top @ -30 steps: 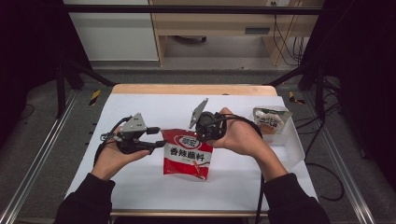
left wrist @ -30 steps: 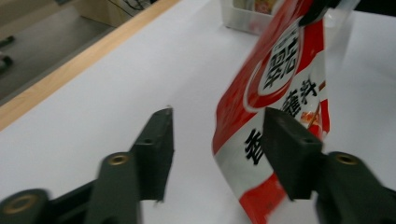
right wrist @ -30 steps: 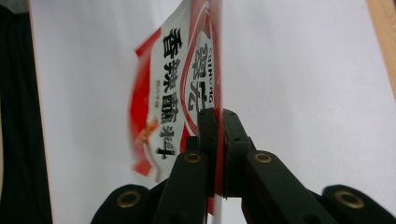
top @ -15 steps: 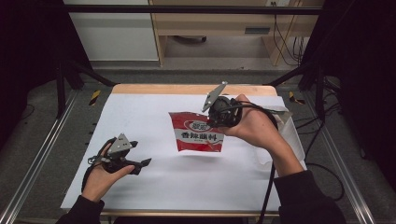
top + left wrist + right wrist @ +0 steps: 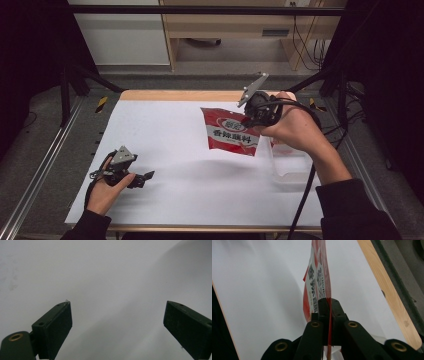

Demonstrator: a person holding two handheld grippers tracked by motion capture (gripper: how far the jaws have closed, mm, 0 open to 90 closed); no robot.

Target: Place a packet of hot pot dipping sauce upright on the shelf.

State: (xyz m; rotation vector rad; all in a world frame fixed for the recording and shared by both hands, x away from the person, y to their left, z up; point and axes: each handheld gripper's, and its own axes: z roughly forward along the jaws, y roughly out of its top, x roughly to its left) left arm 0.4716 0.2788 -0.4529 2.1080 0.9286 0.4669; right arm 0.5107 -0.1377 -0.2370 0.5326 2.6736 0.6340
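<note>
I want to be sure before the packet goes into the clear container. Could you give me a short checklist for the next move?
1. Right gripper clamped on red packet: ok.
2. Packet lifted off the table: ok.
3. Left gripper open, jaws just opened, nothing between: ok.
4. Left gripper apart from the packet: ok.
5. Clear container free inside: cannot tell.

Left gripper (image 5: 145, 176) released red packet (image 5: 229, 131), dropped to table, jaws opening; right gripper (image 5: 248, 120) lifted packet.

High view looks down over the table (image 5: 165, 130); both tool views sit close above it.
</note>
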